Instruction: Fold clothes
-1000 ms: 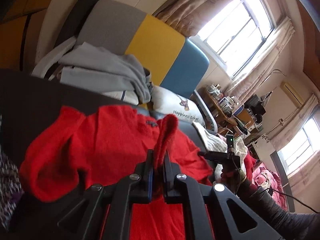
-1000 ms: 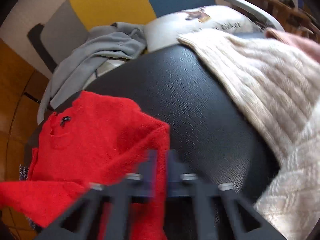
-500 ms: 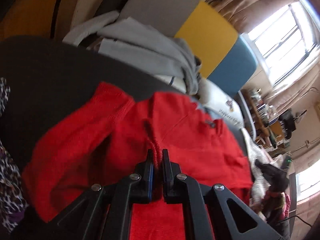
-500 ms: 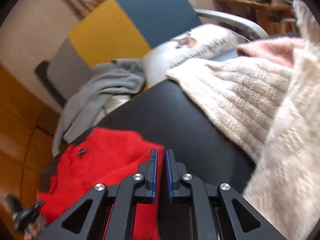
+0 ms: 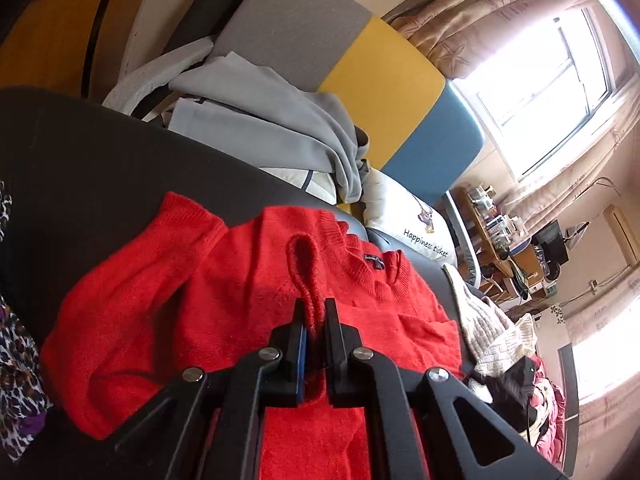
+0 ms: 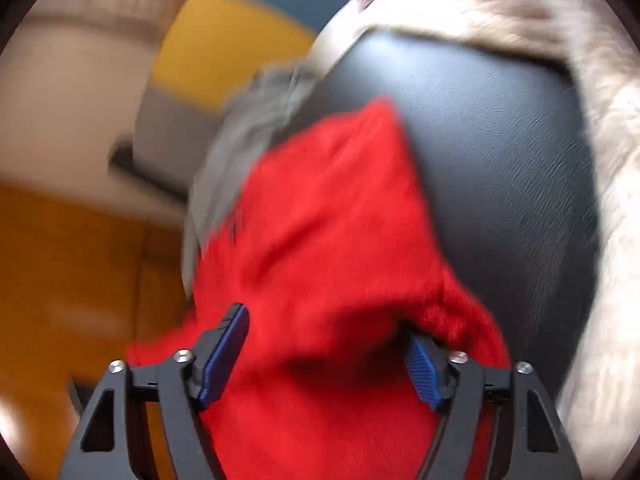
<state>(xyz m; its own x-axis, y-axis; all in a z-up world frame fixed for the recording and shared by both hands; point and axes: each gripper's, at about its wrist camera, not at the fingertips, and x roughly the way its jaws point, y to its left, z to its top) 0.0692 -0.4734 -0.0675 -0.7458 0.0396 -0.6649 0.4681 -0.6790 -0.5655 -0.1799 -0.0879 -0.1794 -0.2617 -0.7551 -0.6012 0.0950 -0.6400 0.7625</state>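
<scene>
The red sweater (image 5: pixel 248 320) lies spread on the black worktop (image 5: pixel 100 168), collar away. The right tool (image 6: pixel 326 354) has just sprung apart, releasing its side; the left tool (image 5: pixel 314 320) stays clamped on a knit fold.

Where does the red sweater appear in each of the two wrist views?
Left wrist view: the red sweater fills the lower centre, one fold pinched in the left hand-held gripper.
Right wrist view: it fills the centre and bottom, blurred, between the open fingers of the right hand-held gripper.
Shared landmark: the yellow chair panel.
</scene>
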